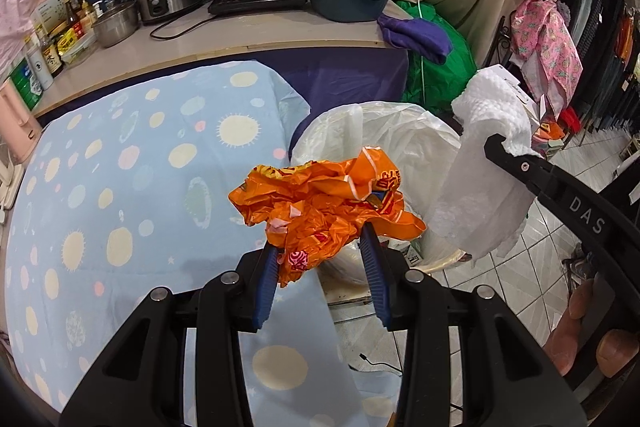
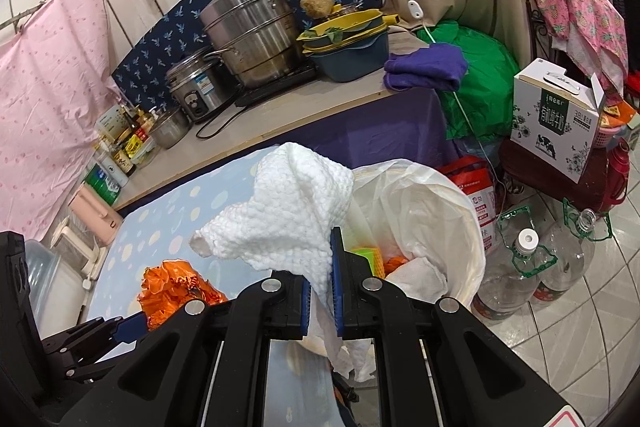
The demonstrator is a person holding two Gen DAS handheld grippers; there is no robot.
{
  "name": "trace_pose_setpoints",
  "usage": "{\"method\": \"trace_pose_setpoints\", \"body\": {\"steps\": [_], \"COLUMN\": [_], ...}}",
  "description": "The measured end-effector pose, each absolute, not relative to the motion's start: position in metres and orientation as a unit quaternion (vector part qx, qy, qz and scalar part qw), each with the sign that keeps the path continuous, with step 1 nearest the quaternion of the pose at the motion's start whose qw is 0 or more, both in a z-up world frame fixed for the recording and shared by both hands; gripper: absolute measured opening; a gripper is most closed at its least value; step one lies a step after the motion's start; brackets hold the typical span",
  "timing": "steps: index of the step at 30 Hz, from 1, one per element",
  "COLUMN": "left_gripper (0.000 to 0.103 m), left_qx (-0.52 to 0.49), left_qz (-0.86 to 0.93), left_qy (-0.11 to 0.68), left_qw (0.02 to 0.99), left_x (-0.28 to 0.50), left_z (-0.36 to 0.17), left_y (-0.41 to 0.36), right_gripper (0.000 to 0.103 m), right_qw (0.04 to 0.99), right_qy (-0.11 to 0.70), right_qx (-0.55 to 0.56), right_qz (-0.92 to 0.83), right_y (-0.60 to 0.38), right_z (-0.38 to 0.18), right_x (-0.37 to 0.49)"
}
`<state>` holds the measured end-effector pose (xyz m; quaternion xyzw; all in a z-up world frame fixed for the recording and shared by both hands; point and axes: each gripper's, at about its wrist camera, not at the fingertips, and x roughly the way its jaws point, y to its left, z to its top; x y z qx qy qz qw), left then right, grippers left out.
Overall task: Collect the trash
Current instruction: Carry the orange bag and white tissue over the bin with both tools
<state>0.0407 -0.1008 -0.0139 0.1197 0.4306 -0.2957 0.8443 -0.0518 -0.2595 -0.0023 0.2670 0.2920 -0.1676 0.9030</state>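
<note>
Both pieces of trash are up off the surface and on their way in. The left gripper (image 1: 320, 247) has its jaws partway apart, clamped around a crumpled orange plastic bag (image 1: 324, 203) that sits at the centre of the left wrist view, right in front of the near rim of the bin. The right gripper (image 2: 320, 267) is pinched almost fully closed on a white paper towel (image 2: 280, 211), which billows above the fingers and trails below them in the middle of the right wrist view. The target is the trash bin (image 2: 432, 195) lined with a white bag, at centre right of that frame, just beyond the towel. There's already something inside: a wad of white tissue, a bit of orange and a green-yellow piece show at the bottom of the opening. So pick-up looks finished for these two items; neither is over the mouth and let go yet, so the drop remains. The spotted blue cloth (image 1: 132, 187) filling the left of the left wrist view looks bare of further litter, though part of it is hidden behind the grippers.
</note>
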Motion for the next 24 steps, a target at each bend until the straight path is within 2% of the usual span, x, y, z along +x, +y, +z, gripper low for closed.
{"method": "trace_pose_setpoints", "body": {"steps": [24], "left_gripper": [0.038], "left_qx": [0.124], "left_qz": [-0.297], "left_qy": [0.436], "left_qw": [0.841], "left_x": [0.061], "left_z": [-0.024], "left_y": [-0.158], "right_gripper": [0.009], "right_qw": [0.894], "right_qy": [0.306], "right_qx": [0.267], "right_qz": [-0.191], "right_y": [-0.299], "right_z": [-0.019], "right_x": [-0.034]}}
